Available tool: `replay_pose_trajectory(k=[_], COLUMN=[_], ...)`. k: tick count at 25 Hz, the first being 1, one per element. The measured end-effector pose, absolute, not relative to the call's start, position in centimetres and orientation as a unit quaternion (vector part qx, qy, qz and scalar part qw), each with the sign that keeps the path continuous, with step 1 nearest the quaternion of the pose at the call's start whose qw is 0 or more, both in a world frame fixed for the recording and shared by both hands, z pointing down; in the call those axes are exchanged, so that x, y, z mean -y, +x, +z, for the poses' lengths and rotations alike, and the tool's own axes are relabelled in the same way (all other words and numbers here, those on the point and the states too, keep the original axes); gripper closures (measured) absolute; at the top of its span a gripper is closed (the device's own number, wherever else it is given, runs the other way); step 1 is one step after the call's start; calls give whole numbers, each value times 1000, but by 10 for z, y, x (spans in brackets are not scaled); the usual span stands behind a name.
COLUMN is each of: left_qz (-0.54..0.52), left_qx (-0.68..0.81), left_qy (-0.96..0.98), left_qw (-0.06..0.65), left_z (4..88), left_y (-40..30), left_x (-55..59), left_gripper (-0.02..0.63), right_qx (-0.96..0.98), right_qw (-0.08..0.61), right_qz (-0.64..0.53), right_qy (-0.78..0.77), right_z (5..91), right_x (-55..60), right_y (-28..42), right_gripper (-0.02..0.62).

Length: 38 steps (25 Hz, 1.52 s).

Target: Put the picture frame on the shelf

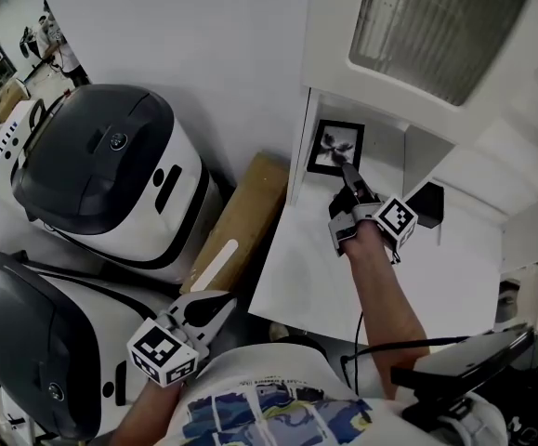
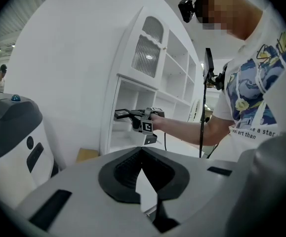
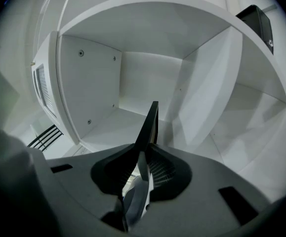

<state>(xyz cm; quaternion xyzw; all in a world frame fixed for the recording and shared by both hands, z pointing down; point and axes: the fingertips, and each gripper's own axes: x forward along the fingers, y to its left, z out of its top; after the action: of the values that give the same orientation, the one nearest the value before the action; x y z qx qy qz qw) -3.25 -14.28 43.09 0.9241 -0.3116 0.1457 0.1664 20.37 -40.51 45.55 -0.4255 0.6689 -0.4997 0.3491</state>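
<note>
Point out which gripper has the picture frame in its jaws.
The right gripper: reaching into the white shelf, it clamps the edge of the black picture frame. The left gripper sits by the person's shirt, jaws together, empty.

Picture frame (image 1: 335, 147): one
Grippers: two, left gripper (image 1: 226, 305) and right gripper (image 1: 346, 167)
White domed machines: two, upper machine (image 1: 101, 170) and lower machine (image 1: 36, 351)
Cardboard box (image 1: 241, 216): one
Shelf unit (image 1: 299, 142): one
Small black object (image 1: 426, 203): one
</note>
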Motion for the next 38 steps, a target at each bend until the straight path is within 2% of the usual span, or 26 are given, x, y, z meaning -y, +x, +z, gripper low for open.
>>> replay_pose_trajectory(k=[15, 21, 27, 31, 36, 38], left_qz=[141, 138, 136, 140, 142, 143], left_qx=[316, 309, 308, 307, 305, 304], left_qy=[924, 926, 926, 925, 925, 925], left_qw=[164, 166, 169, 176, 178, 179], left_z=[434, 436, 438, 440, 441, 441], left_y=[-32, -24, -26, -21, -18, -17], left_x=[147, 150, 149, 152, 152, 150], left_gripper=[594, 594, 594, 594, 594, 594], right_qx=[-690, -712, -739, -760, -786, -792], right_qw=[295, 244, 164, 100, -36, -98], right_qz=[-471, -448, -422, -395, -331, -297], right_qy=[-464, -482, -498, -506, -520, -525], right_z=[457, 454, 456, 463, 477, 483], right_x=[425, 429, 425, 427, 424, 423], right_y=[198, 195, 189, 188, 182, 183], right_gripper=[506, 497, 488, 449, 379, 374])
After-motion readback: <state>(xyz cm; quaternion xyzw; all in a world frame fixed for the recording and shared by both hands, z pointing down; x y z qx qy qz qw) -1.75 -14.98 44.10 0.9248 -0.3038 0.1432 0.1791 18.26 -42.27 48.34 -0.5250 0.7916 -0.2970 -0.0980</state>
